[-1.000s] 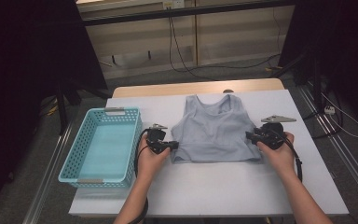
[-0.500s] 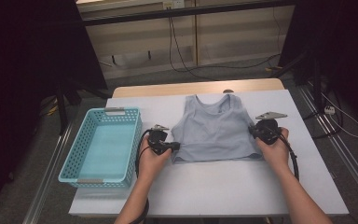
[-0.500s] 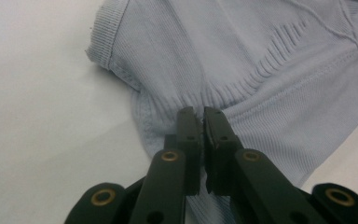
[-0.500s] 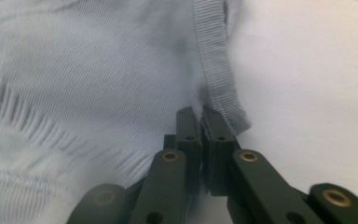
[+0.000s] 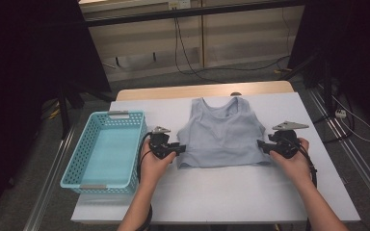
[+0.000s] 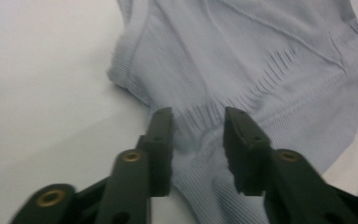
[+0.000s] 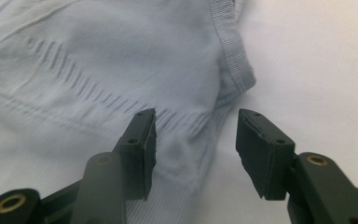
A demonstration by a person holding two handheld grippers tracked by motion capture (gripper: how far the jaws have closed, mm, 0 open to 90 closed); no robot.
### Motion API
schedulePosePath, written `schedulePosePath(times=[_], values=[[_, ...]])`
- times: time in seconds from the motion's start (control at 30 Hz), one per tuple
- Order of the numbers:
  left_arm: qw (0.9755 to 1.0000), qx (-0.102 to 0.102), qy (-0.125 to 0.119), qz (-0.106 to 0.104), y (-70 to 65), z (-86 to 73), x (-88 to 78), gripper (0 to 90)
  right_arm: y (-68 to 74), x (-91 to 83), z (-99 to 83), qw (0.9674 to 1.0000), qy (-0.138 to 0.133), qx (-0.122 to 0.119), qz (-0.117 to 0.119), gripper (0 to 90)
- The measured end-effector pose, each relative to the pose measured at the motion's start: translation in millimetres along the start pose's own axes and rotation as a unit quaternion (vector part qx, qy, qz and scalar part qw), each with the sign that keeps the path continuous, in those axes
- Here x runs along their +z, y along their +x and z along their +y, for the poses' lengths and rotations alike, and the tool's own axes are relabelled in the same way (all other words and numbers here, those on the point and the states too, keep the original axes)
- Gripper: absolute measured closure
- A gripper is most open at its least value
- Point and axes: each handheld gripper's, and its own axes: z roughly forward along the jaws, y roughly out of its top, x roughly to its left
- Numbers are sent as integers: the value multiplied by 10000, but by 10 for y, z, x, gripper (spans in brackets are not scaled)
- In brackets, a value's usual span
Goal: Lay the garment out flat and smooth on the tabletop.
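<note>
A light grey ribbed tank top [image 5: 223,135] lies flat on the white table [image 5: 231,192], neck toward the far side. My left gripper [image 5: 179,149] is at the top's lower left corner. Its jaws have just been opening and stand apart over the hem [image 6: 198,135], pads clear of the cloth. My right gripper [image 5: 261,146] is at the lower right corner. Its jaws have also just been opening, with the side hem [image 7: 196,140] lying loose between them. The same tank top [image 7: 98,60] spreads beyond the right jaws.
A turquoise plastic basket [image 5: 125,115] stands with nothing in it at the table's left, just beside my left hand. A wooden table edge [image 5: 202,90] runs behind the top. Cables lie on the floor beyond, and metal rails run along both sides.
The right hand has slid slightly back toward the near right since half a second ago. The left hand and the top lie as before.
</note>
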Motion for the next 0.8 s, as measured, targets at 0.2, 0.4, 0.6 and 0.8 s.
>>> schedulePosePath(times=[0.2, 0.4, 0.6, 0.8], values=[[9999, 16, 15, 118, 30, -8, 11, 517, 103, -120, -73, 9999, 32, 11, 149, 468], [9999, -23, -13, 144, 25, -29, 21, 460, 107, -163, -156, 9999, 142, -15, 93, 471], [9998, -47, 16, 210, 32, -58, -17, 423, 4, -90, -262, 9991, 360, 168, 174, 531], [9997, -47, 55, 230, 36, -75, -32, 395, -38, -121, -253, 9978, 441, 126, 483, 843]])
